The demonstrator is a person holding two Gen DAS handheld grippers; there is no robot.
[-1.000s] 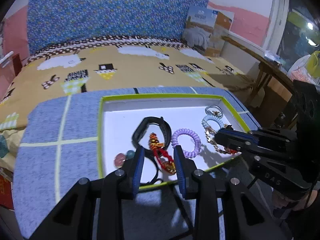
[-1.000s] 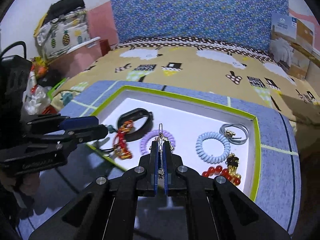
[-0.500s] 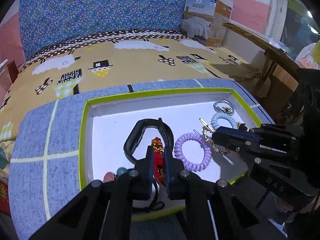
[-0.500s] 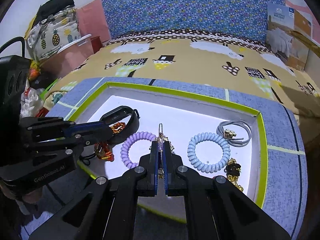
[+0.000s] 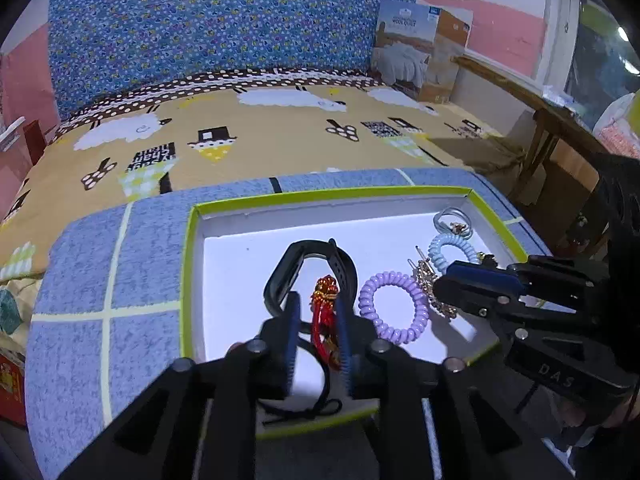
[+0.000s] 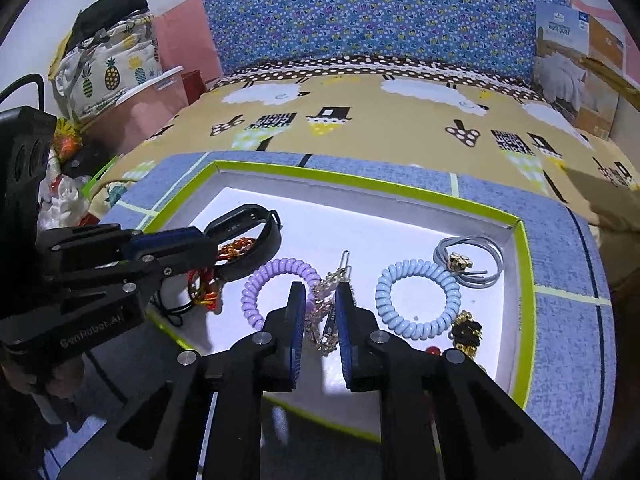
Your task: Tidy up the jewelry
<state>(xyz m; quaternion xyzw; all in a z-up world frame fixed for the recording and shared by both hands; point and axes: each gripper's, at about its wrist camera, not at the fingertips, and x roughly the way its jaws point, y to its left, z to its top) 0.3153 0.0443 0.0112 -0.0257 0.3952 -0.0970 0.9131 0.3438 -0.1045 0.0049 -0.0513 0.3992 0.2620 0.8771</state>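
Both grippers sit over the white tray (image 6: 524, 300) with the lime green rim, which rests on a blue-grey mat (image 6: 568, 344) on the bed. The left gripper (image 5: 318, 320) has its jaws parted, with the red and gold beaded bracelet (image 5: 325, 312) lying loose between the blue pads, just in front of the black watch band (image 5: 316, 268). The right gripper (image 6: 321, 320) is also released, jaws apart, straddling the gold chain with its hair clip (image 6: 326, 304) on the tray floor.

Next to that chain there's a purple coil hair tie (image 6: 280, 292) on one side and a light blue coil hair tie (image 6: 418, 302) on the other, then a grey cord loop with a gold charm (image 6: 468, 262) near the far corner.

Readable writing: "GenRobot.AI" on the side of the left gripper in the right wrist view, "DAS" on the right gripper (image 5: 516, 300) in the left one, and "WOOL QUILT" on the box (image 5: 420, 48) at the head of the bed.
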